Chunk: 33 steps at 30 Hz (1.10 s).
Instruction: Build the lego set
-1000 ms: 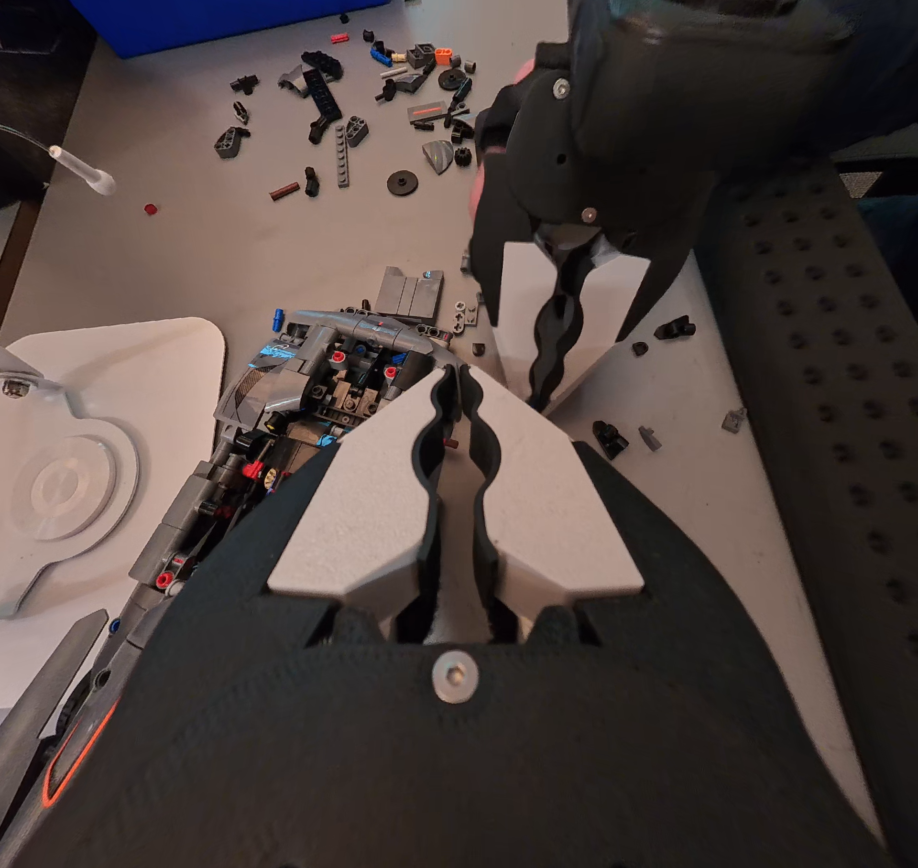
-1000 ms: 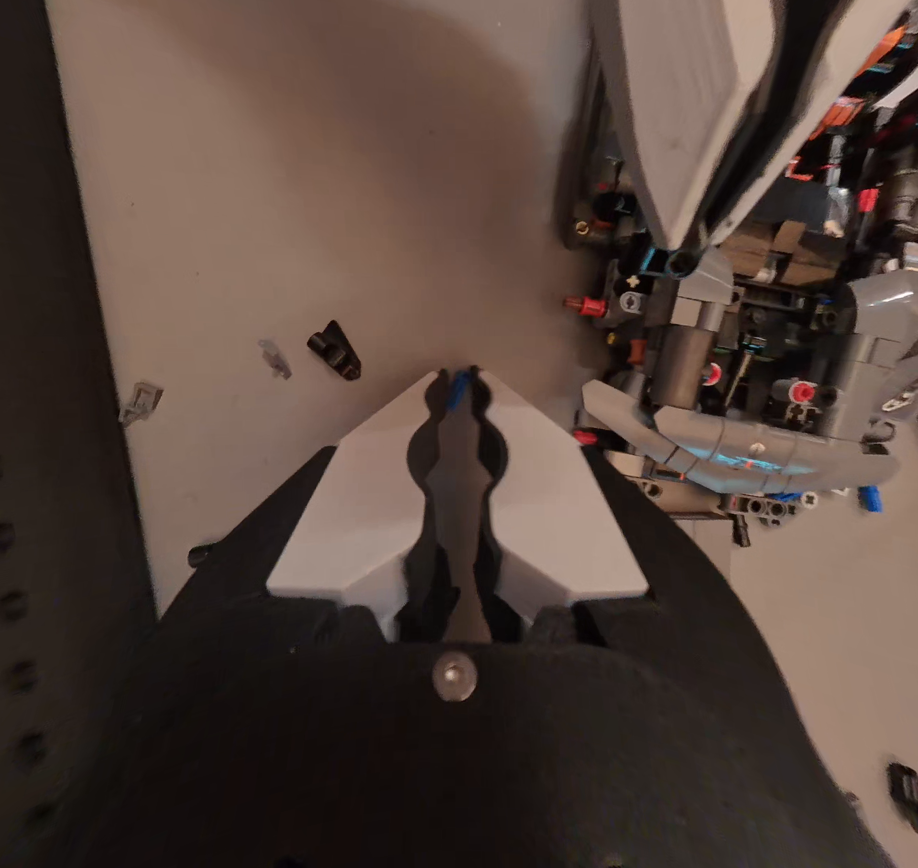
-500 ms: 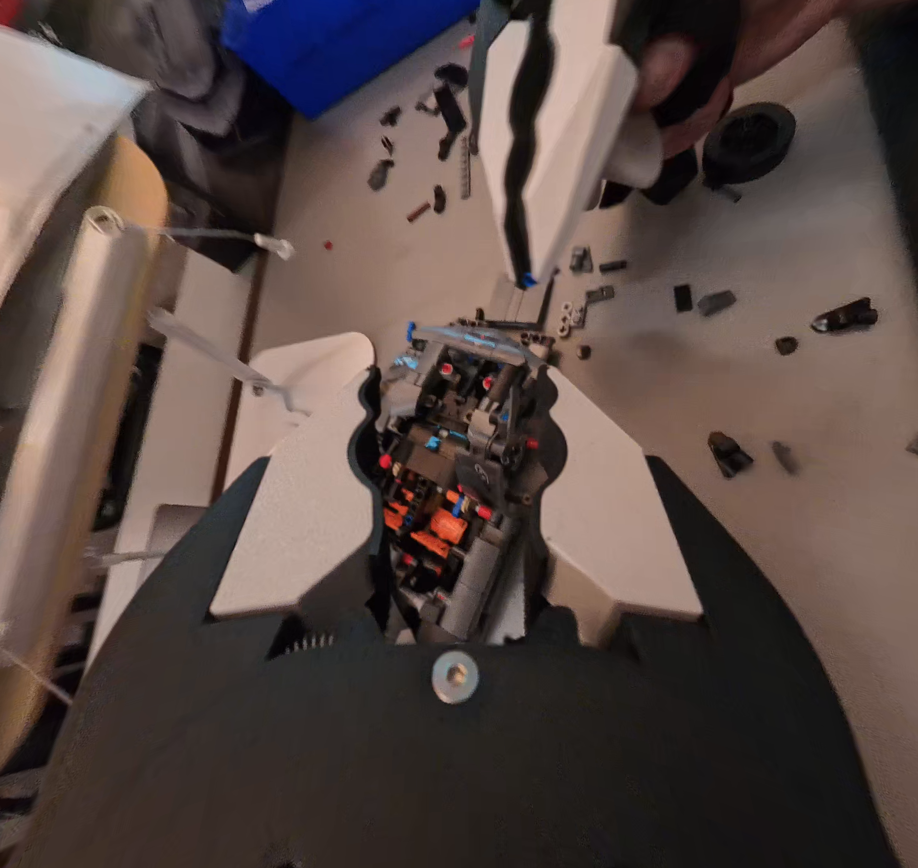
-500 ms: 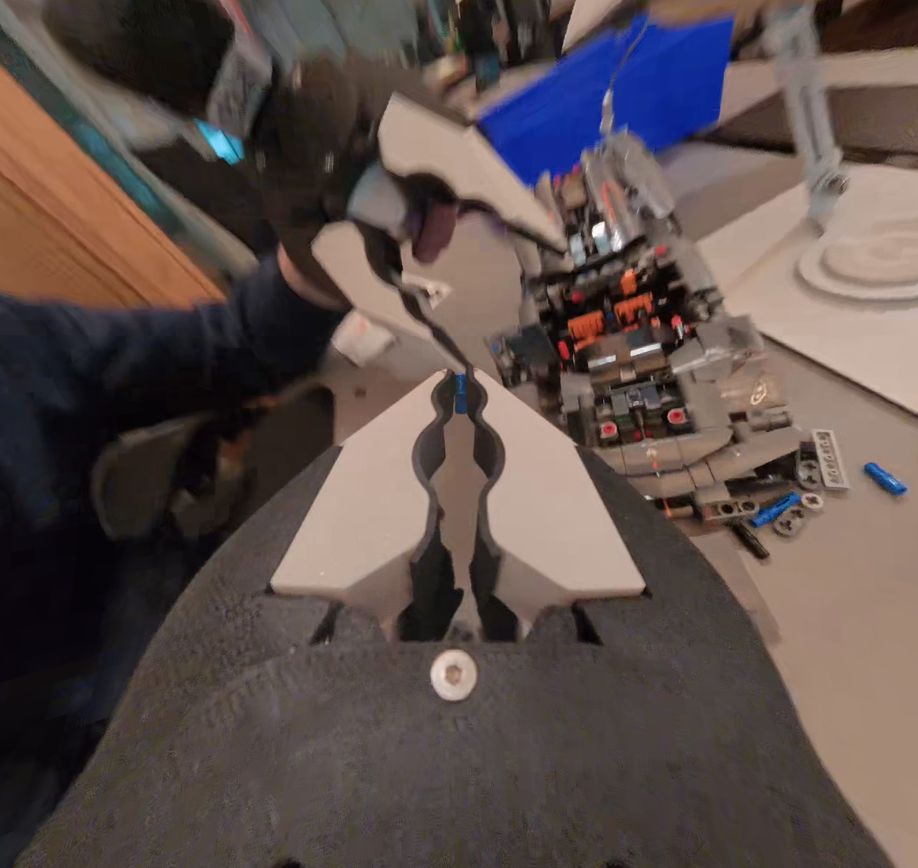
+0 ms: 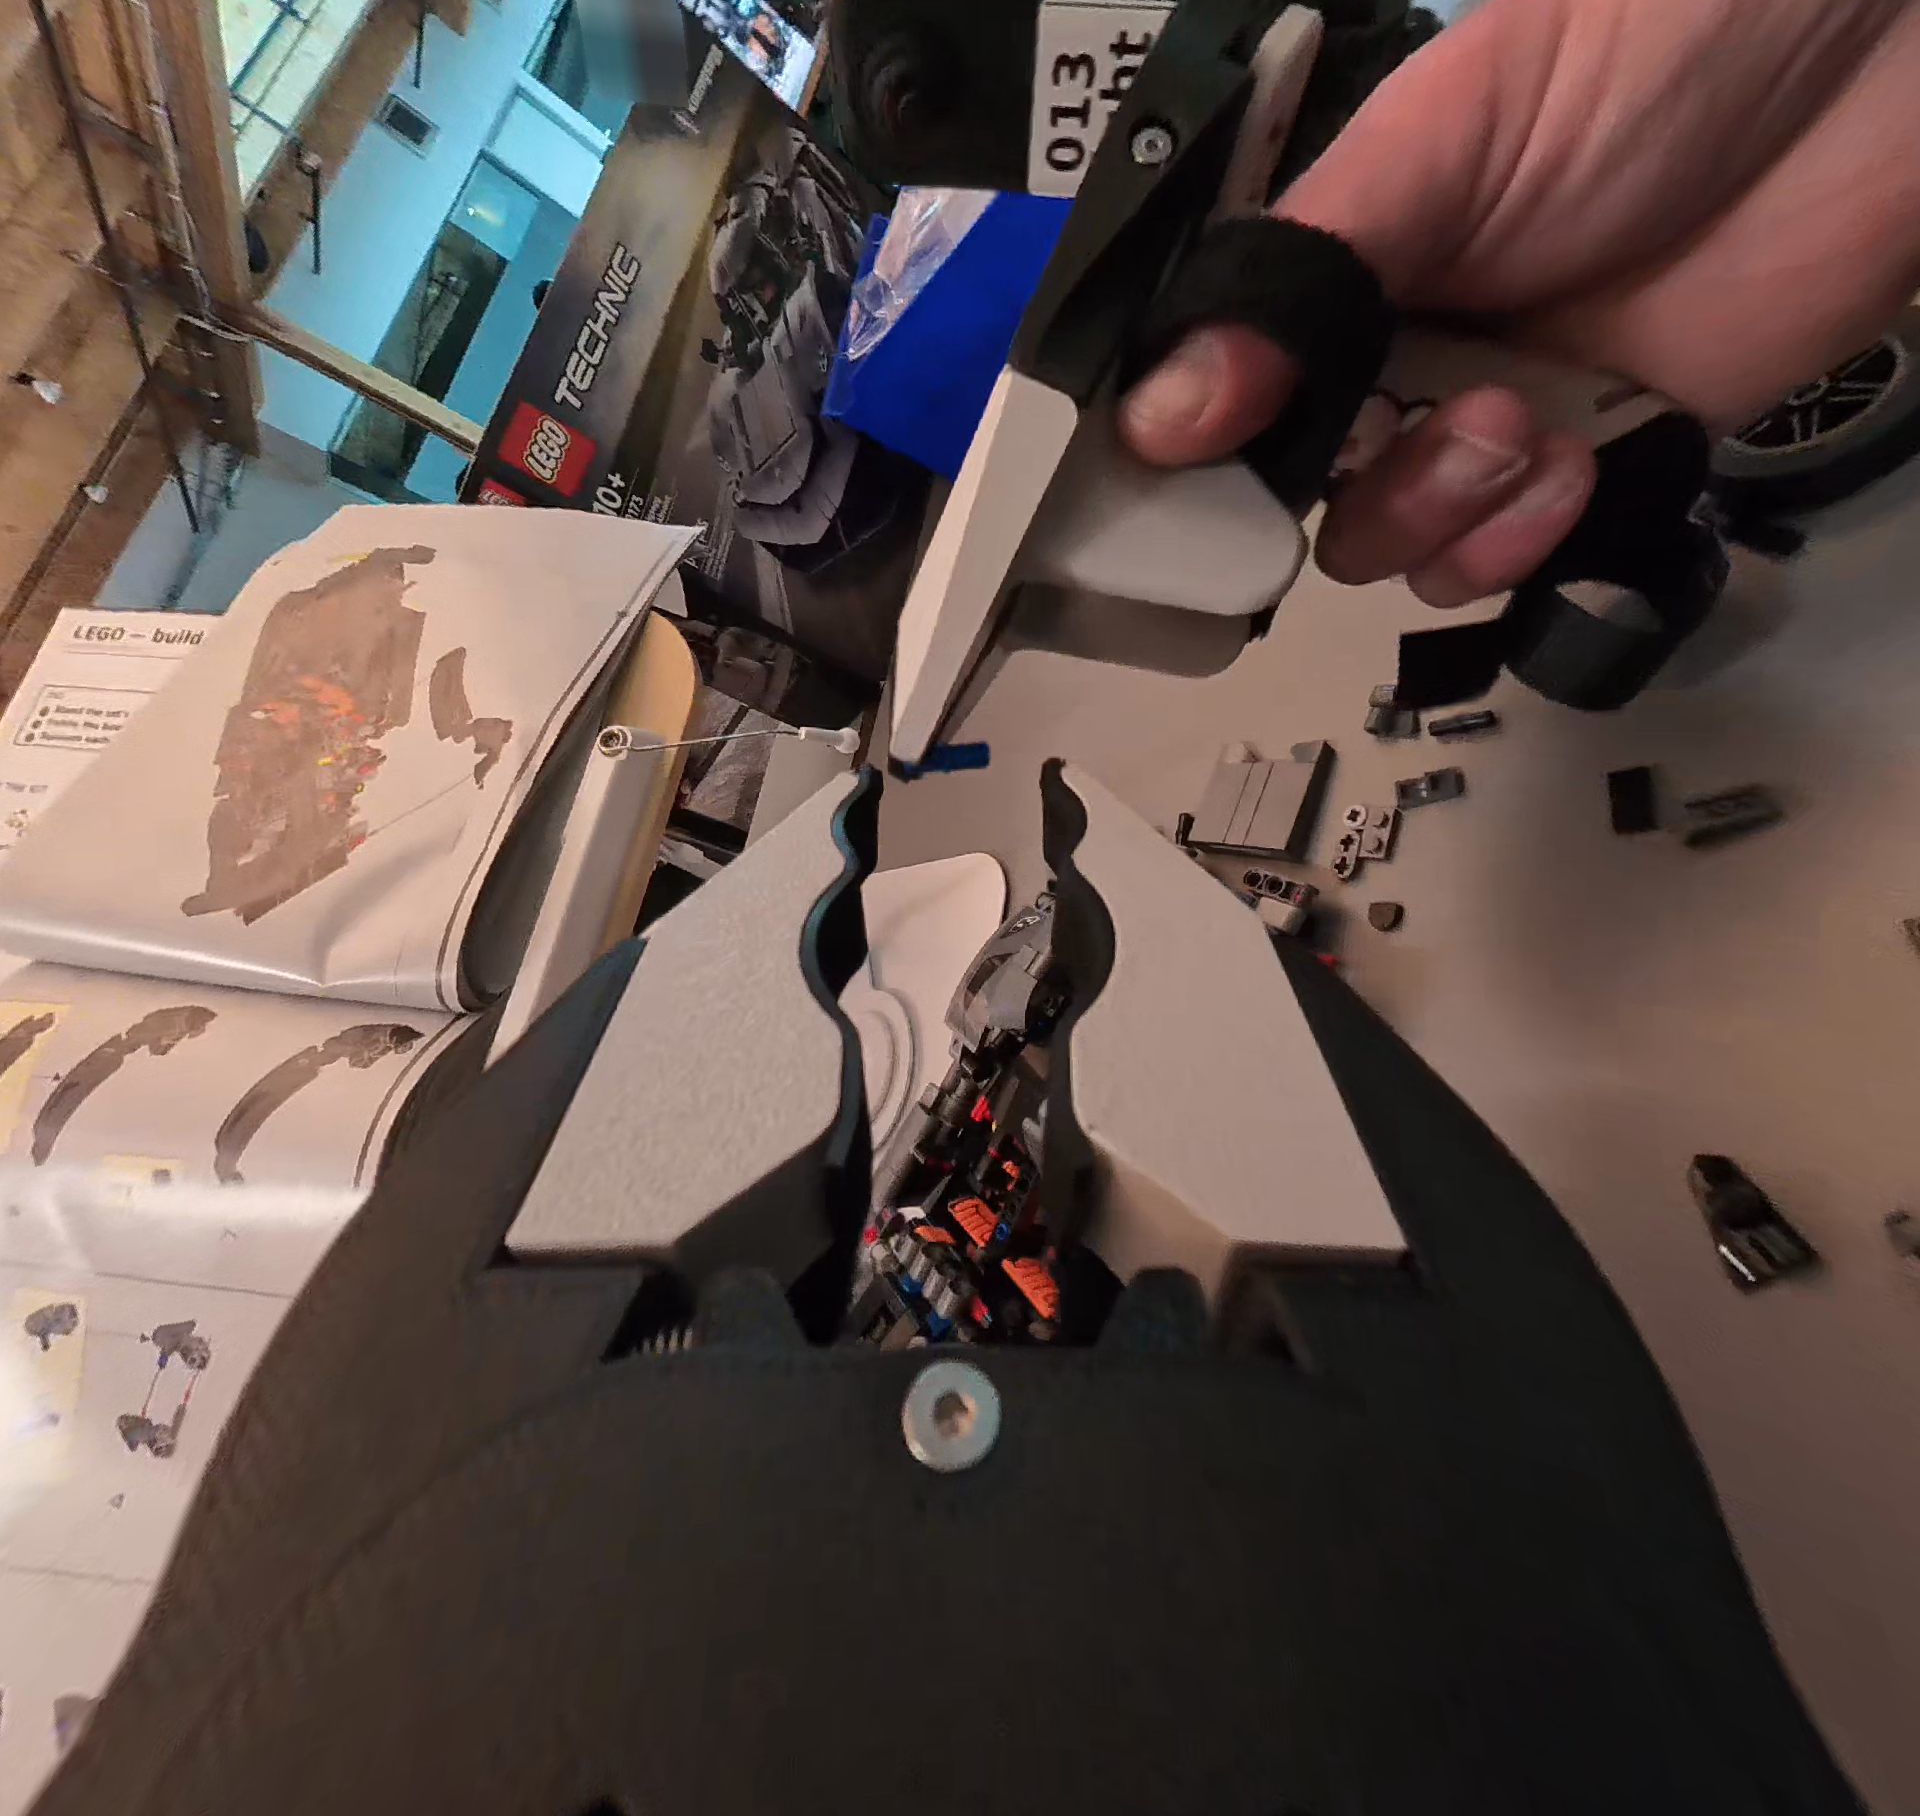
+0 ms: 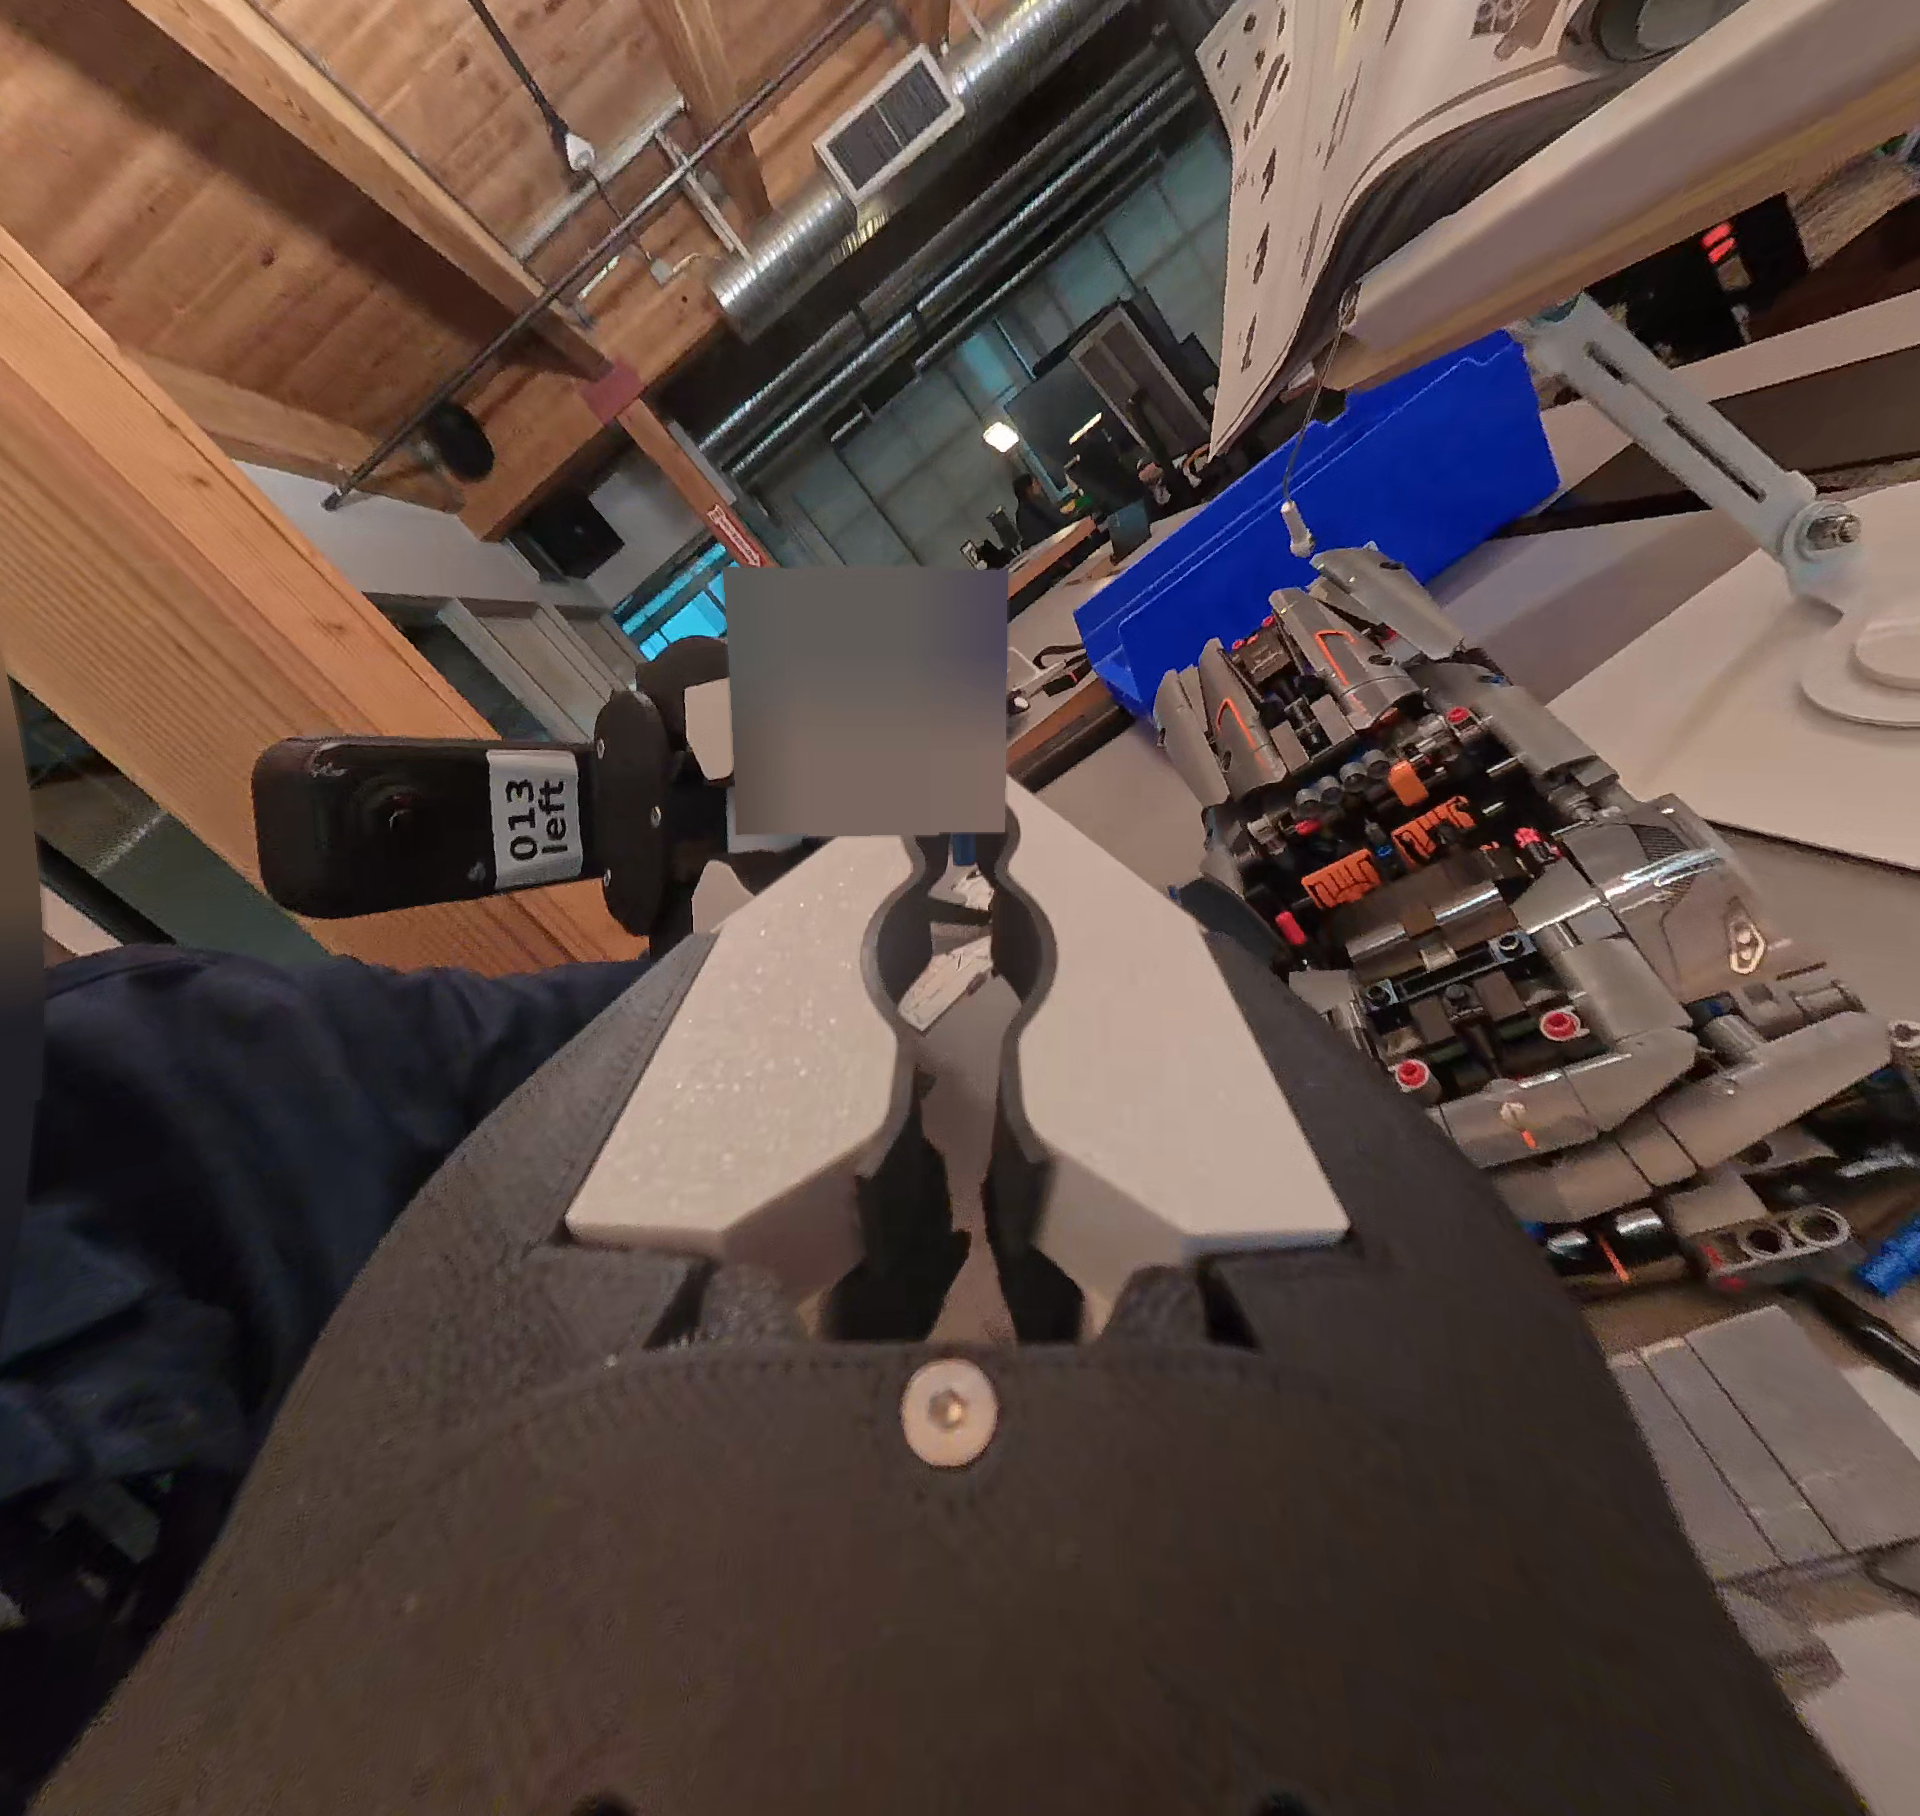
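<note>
We see one grey Lego car (image 6: 1455, 935); our spread left gripper (image 5: 956, 779) has released it, while our right gripper (image 5: 902, 764) stays pinched on one small blue pin (image 5: 940, 758).

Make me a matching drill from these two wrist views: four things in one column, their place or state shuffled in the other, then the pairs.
1. left gripper
2. blue pin
3. car model
4. instruction booklet

A. lying open on a raised stand
B. pinched at the tips of the right gripper
C. fingers spread apart, empty
D. on the table, partly built

Pairs: 1-C, 2-B, 3-D, 4-A
</note>
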### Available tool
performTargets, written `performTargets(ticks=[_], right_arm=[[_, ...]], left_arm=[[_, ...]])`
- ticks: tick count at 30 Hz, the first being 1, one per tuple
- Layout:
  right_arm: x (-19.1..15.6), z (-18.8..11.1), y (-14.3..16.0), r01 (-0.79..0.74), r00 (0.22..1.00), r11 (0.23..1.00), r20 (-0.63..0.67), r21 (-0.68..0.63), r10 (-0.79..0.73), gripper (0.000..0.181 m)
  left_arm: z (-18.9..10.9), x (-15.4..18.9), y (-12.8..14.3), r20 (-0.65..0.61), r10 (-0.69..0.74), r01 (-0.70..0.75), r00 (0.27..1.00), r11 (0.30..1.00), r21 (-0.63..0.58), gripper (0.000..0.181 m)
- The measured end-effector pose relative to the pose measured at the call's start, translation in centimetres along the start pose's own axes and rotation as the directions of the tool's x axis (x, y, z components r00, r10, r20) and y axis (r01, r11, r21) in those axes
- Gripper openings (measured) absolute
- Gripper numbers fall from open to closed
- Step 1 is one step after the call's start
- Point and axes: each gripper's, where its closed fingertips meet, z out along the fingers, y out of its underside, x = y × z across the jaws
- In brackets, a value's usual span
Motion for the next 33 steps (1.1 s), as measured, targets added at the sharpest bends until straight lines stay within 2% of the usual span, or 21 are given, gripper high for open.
performTargets(ticks=[5,7,13,21,23,30,33], right_arm=[[-0.4,0.6,-0.1,0.002,1.000,0.999,0.012,0.035,-0.002,0.001],[-0.6,0.7,-0.2,0.005,1.000,0.999,0.018,0.047,-0.005,0.001],[-0.7,0.0,-1.1,0.022,0.999,0.995,0.025,0.096,-0.024,0.001],[-0.6,0.1,-0.3,0.040,0.999,0.998,0.022,0.038,-0.041,0.001],[-0.8,0.2,-0.1,0.054,0.998,0.998,0.026,0.017,-0.054,0.001],[-0.9,0.5,0.5,0.116,0.993,0.993,0.001,-0.036,-0.116,0.000],[-0.6,0.2,0.5,0.123,0.992,0.991,-0.015,-0.050,-0.124,0.000]], left_arm=[[0.0,-1.1,0.1,0.099,-0.029,0.030,0.995,0.999,-0.009,0.021],[-0.1,-1.3,0.0,0.099,-0.055,0.055,0.994,0.998,-0.003,0.022],[-0.5,-1.5,0.0,0.111,-0.022,0.021,0.994,1.000,0.008,0.001],[-0.8,-2.1,0.2,0.083,-0.005,0.005,0.997,1.000,0.011,0.000],[-1.0,-2.1,0.2,0.063,0.033,-0.034,0.997,0.999,0.006,0.000],[-0.9,-1.2,0.5,-0.002,0.035,-0.035,0.999,0.999,0.000,0.000],[-0.9,-1.9,0.7,0.027,0.040,-0.040,0.999,0.999,0.001,0.018]])
